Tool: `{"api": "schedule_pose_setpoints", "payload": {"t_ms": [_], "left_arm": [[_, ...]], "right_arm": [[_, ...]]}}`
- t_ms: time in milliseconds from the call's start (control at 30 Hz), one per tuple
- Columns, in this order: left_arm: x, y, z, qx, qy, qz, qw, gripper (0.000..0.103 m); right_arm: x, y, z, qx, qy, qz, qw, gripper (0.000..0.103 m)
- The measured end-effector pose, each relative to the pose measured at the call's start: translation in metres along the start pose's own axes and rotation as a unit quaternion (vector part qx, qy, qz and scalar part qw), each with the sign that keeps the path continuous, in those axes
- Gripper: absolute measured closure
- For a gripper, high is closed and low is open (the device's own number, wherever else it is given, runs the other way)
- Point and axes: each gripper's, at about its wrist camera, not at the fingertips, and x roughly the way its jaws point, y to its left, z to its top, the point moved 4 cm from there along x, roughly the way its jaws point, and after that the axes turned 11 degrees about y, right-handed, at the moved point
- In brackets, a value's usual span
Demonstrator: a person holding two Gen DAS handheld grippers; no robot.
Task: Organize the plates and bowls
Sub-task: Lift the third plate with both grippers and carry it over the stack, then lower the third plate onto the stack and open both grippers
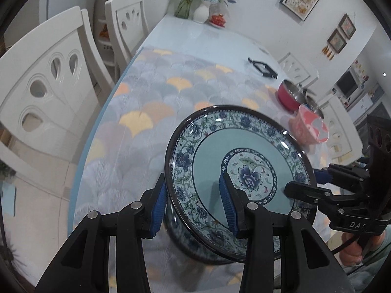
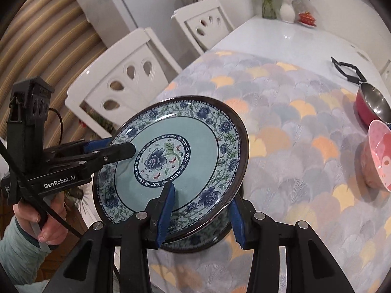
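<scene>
A blue floral plate with a teal centre and dark rim is tilted above the patterned tablecloth, held from two sides. My left gripper is shut on its near rim, one blue pad on top and one underneath. My right gripper is shut on the opposite rim the same way. Each gripper shows in the other's view: the right gripper and the left gripper. Beneath the plate sits a second dish of the same pattern; I cannot tell whether they touch.
A pink bowl and a red pot stand at the right. A black clip tool lies farther back. Vases stand at the table's far end. White chairs line the left side.
</scene>
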Motion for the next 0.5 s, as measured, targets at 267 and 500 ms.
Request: {"api": "schedule_pose_setpoints", "payload": {"t_ms": [267,500], "left_arm": [[0.016,0.001,-0.017,0.006,0.023,0.015,0.9996,0.065],[0.028,0.004,-0.024,0.009,0.039,0.021,0.9990,0.065]], "right_arm": [[0.019,-0.001,-0.018,0.001,0.034,-0.004,0.999,0.061],[0.036,-0.002,-0.027,0.007,0.067,-0.003,0.998,0.060]]}}
